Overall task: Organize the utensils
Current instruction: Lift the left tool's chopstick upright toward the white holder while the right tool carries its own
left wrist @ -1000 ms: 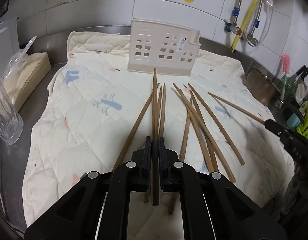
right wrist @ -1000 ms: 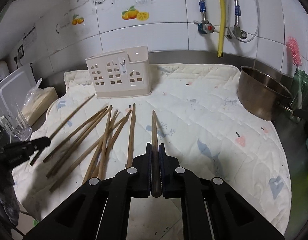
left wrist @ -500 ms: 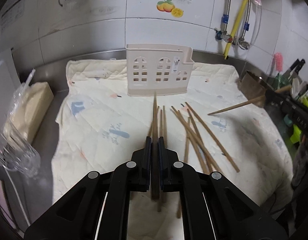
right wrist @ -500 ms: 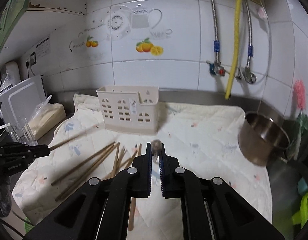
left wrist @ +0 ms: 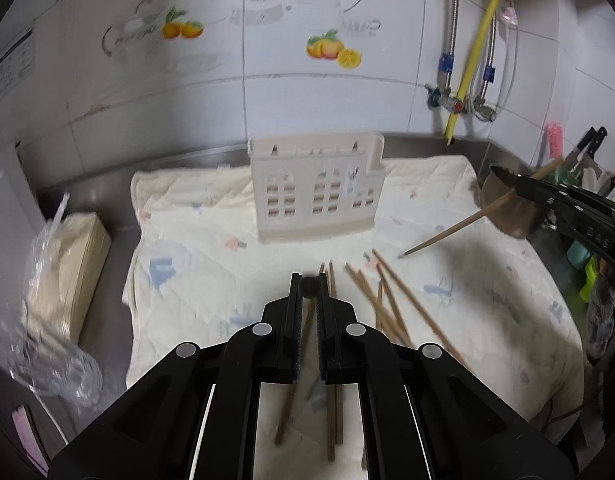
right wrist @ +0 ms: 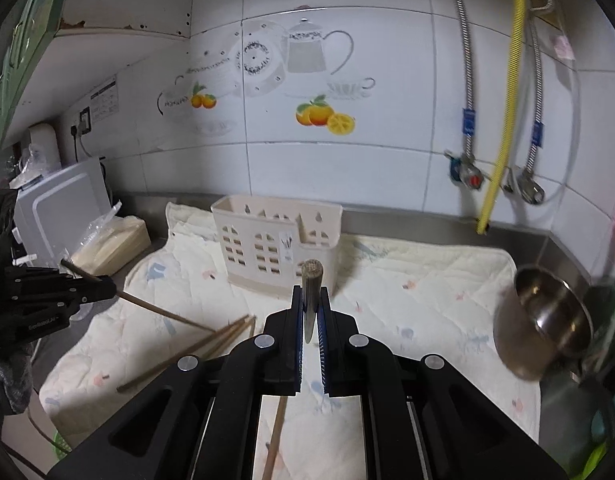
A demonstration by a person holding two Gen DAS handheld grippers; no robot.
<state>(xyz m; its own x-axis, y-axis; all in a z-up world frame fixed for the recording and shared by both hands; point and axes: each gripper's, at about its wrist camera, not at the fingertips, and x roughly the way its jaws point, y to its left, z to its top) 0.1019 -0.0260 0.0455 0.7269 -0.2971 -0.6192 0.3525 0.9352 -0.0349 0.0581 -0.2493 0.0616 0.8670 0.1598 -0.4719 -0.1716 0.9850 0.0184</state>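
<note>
Wooden chopsticks are the business at hand, and each gripper has one pinched tight between its jaws. The left gripper (left wrist: 309,286) holds its chopstick (left wrist: 295,360) nearly end-on to its own camera, butt end showing between the fingertips and the thin end trailing down toward the quilted cloth (left wrist: 195,248). The right gripper (right wrist: 310,300) holds the other chopstick (right wrist: 310,280) the same way, thick end poking up just past the fingertips, well in front of the cream plastic holder (right wrist: 263,248).

By my reading this is the carry step: both sticks are picked up and clear of the cloth, and neither is in the holder yet. That holder stands upright at the back of the cloth, near the tiled wall, open top facing up. The rest of the chopsticks (left wrist: 387,304) lie scattered on the cloth in front of the holder, so there is plenty left to gather.

The next move, I would say, calls for tipping each stick closer to upright and bringing its lower end over the holder's open top before letting go. With two sticks heading for one narrow opening, going one at a time would avoid a clash.

Both grippers point forward and somewhat downward toward the holder, one to either side of it. Seen from the left, the right gripper's stick slants down toward the cloth in front of a steel pot (left wrist: 511,216) that sits off to the holder's right.
</note>
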